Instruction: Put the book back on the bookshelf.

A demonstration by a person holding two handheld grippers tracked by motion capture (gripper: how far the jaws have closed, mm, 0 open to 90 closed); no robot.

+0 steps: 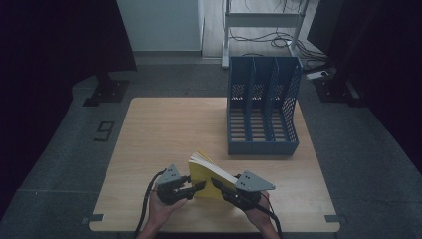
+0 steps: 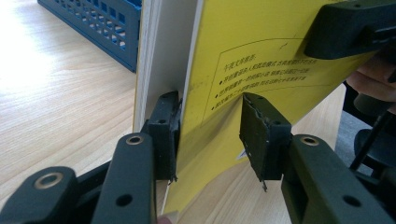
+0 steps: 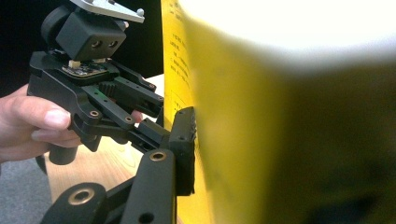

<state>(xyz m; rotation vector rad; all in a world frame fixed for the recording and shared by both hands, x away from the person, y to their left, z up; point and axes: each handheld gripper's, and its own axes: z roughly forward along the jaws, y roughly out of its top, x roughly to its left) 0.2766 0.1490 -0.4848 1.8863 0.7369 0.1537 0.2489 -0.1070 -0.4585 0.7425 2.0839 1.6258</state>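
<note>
Yellow book (image 1: 209, 174) stood upright on table (image 1: 164, 129), near front edge, w/ blue file rack (image 1: 263, 107) behind. My right tongs (image 1: 225, 185) clamped its cover; left tongs (image 2: 210, 133) half open, straddling cover w/o pressing.

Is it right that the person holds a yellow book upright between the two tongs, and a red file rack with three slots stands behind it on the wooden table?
Not quite: the file rack is blue, not red, as the high view shows. The rest holds: the yellow book stands upright between the left tongs and the right tongs, and the rack has three slots and stands behind it on the wooden table.
</note>
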